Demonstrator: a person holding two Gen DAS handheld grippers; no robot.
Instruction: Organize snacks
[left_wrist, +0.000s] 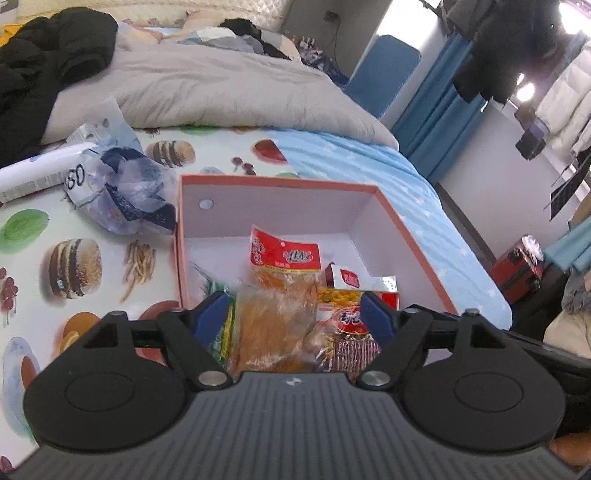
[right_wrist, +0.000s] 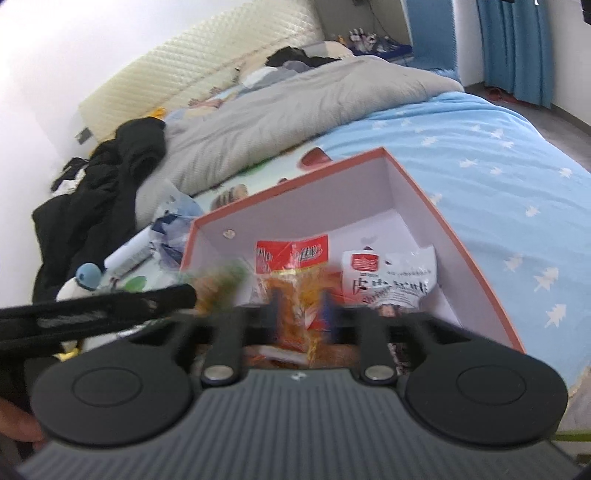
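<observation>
An open box (left_wrist: 402, 236) with a pink rim and white inside lies on a food-print cloth (left_wrist: 48, 295) on the bed. Several snack packs lie in it: an orange pack with a red top (left_wrist: 280, 288), a yellow and red pack (left_wrist: 343, 299), and a white pack with black writing (right_wrist: 391, 280). My left gripper (left_wrist: 295, 314) is open above the snacks, the orange pack between its blue fingers. My right gripper (right_wrist: 301, 314) hangs over the box (right_wrist: 424, 199), blurred, fingers narrowly apart around an orange snack pack (right_wrist: 299, 295); whether they touch it is unclear.
A crumpled blue plastic bag (left_wrist: 125, 192) and a white tube (left_wrist: 33, 173) lie left of the box. A grey quilt (left_wrist: 207, 92) and black clothes (left_wrist: 40, 66) are behind. The blue sheet (right_wrist: 498, 177) is to the right. The left gripper's arm (right_wrist: 96, 310) crosses the right wrist view.
</observation>
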